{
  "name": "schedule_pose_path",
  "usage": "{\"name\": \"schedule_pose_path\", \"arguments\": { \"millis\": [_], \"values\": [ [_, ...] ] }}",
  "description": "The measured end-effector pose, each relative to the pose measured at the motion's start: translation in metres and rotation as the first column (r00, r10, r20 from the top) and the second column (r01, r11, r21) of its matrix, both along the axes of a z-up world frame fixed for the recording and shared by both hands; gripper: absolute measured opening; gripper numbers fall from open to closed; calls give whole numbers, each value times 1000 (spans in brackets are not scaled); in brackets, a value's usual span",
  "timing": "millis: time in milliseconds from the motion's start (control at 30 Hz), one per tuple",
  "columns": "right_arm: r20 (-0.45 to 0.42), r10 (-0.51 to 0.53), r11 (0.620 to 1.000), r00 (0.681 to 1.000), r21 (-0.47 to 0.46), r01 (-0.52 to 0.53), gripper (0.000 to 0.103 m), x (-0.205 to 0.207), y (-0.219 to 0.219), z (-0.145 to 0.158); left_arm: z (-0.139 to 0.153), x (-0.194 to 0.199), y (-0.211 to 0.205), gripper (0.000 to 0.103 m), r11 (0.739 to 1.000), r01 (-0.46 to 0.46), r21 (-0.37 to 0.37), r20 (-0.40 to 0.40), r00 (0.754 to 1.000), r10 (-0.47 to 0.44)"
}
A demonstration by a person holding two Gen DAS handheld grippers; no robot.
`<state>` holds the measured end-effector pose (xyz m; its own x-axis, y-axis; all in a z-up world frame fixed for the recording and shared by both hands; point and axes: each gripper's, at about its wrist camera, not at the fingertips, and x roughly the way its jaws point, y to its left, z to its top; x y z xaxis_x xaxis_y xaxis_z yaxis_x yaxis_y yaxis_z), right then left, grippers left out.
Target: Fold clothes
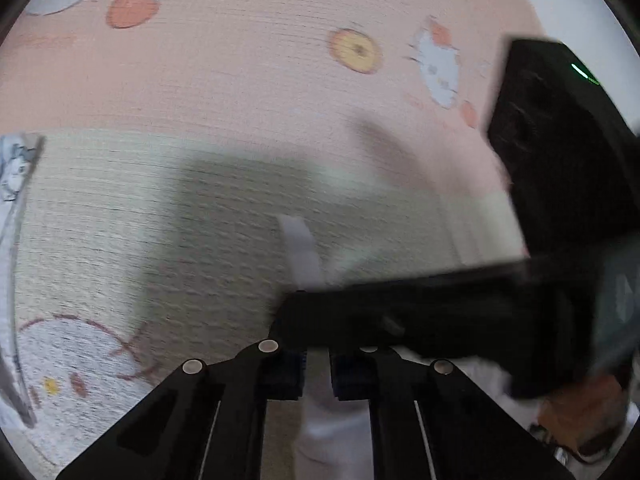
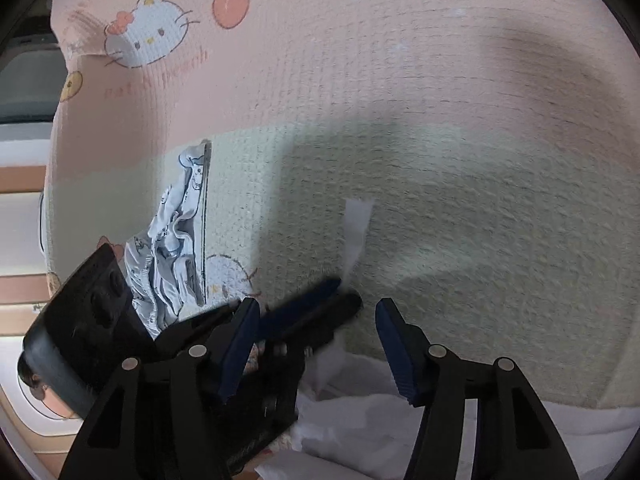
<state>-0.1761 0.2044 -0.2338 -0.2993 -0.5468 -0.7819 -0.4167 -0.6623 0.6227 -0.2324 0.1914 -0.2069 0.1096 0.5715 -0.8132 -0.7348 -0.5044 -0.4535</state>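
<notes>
White strap (image 1: 301, 248) lies on blanket (image 1: 240, 100), long axis running away from left gripper (image 1: 318, 372). Left gripper clamped on white cloth (image 1: 328, 420). Right gripper (image 2: 316, 352) open, empty, over the cloth's edge.

Little lettering could be read. On the pink part of the blanket (image 2: 360, 60), seen from the right wrist view, faint reddish cursive ran below the printed cat face (image 2: 146, 32); it looked like two short words, perhaps beginning "pat", but the letters were too soft to make out with certainty. More reddish writing at the blanket's upper left edge was cut off and illegible. In the left wrist view the same blanket (image 1: 240, 60) carried only blurred pale marks. The patterned garment (image 2: 172, 248) bore small prints, none readable as text.
</notes>
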Motion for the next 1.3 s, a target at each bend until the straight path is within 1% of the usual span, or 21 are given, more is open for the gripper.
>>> {"name": "schedule_pose_path", "arguments": {
  "millis": [133, 233, 267, 300, 333, 367, 400, 433, 467, 500, 567, 633, 733, 833, 867, 933, 967, 1000, 1067, 1133, 1300],
  "values": [
    [9, -46, 998, 999, -37, 46, 59, -3, 4, -10, 1, 16, 6, 7, 999, 41, 15, 20, 999, -41],
    [2, -62, 997, 998, -39, 62, 59, -4, 6, -11, 4, 22, 7, 7, 998, 60, 22, 24, 998, -60],
    [4, -60, 998, 998, -29, 60, 54, -4, 6, -10, 5, 22, 7, 7, 998, 65, 24, 24, 998, -66],
    [12, -56, 998, 998, -8, 56, 45, -6, 6, -9, 7, 23, 7, 7, 997, 70, 27, 24, 997, -71],
    [20, -51, 999, 998, 16, 51, 40, -6, 6, -9, 8, 23, 6, 7, 997, 75, 29, 24, 997, -76],
    [27, -46, 998, 999, 42, 45, 32, -8, 5, -8, 9, 24, 6, 7, 996, 79, 31, 24, 997, -80],
    [31, -35, 997, 999, 70, 33, 25, -9, 4, -8, 10, 24, 6, 7, 996, 80, 34, 24, 996, -80],
    [33, -17, 995, 999, 101, 13, 21, -11, 3, -6, 11, 24, 6, 7, 996, 78, 37, 21, 997, -79],
    [33, 4, 991, 999, 134, -8, 13, -13, 1, -5, 13, 24, 5, 7, 996, 76, 40, 18, 997, -77],
    [31, 27, 985, 999, 170, -32, 8, -14, -2, -3, 14, 24, 5, 7, 996, 73, 43, 14, 997, -74],
    [16, 55, 978, 998, 199, -57, 6, -13, -4, -2, 19, 23, 3, 7, 997, 64, 41, 7, 998, -64],
    [-1, 69, 976, 998, 205, -67, 5, -11, -4, -1, 24, 22, 1, 7, 998, 58, 18, 6, 998, -58],
    [-27, 57, 984, 998, 169, -52, 5, -12, 2, 4, 31, 19, -1, 9, 999, 49, -18, 5, 999, -49],
    [-61, 76, 988, 995, 142, -66, 5, -14, -2, 14, 33, 20, -2, 14, 996, 54, -65, -6, 998, -55],
    [-72, 86, 987, 994, 139, -76, 5, -12, -3, 18, 33, 21, -2, 17, 996, 53, -73, -17, 998, -55],
    [-87, 107, 986, 990, 138, -95, 5, -5, -6, 27, 34, 25, -1, 29, 995, 54, -88, -36, 998, -58],
    [-95, 115, 985, 989, 136, -101, 5, -3, -7, 31, 34, 28, 0, 39, 994, 63, -89, -38, 997, -67],
    [-102, 118, 986, 988, 134, -104, 5, -1, -8, 35, 35, 31, 1, 45, 993, 72, -90, -40, 996, -76],
    [-113, 118, 987, 987, 126, -103, 5, 1, -8, 40, 39, 40, 5, 46, 992, 98, -83, -51, 993, -102],
    [-122, 111, 989, 986, 115, -97, 5, 8, -4, 44, 42, 47, 8, 46, 989, 119, -83, -83, 989, -126],
    [-134, 93, 994, 987, 73, -84, 5, 19, 1, 50, 42, 49, 7, 46, 983, 156, -92, -141, 976, -168]
  ]
}}
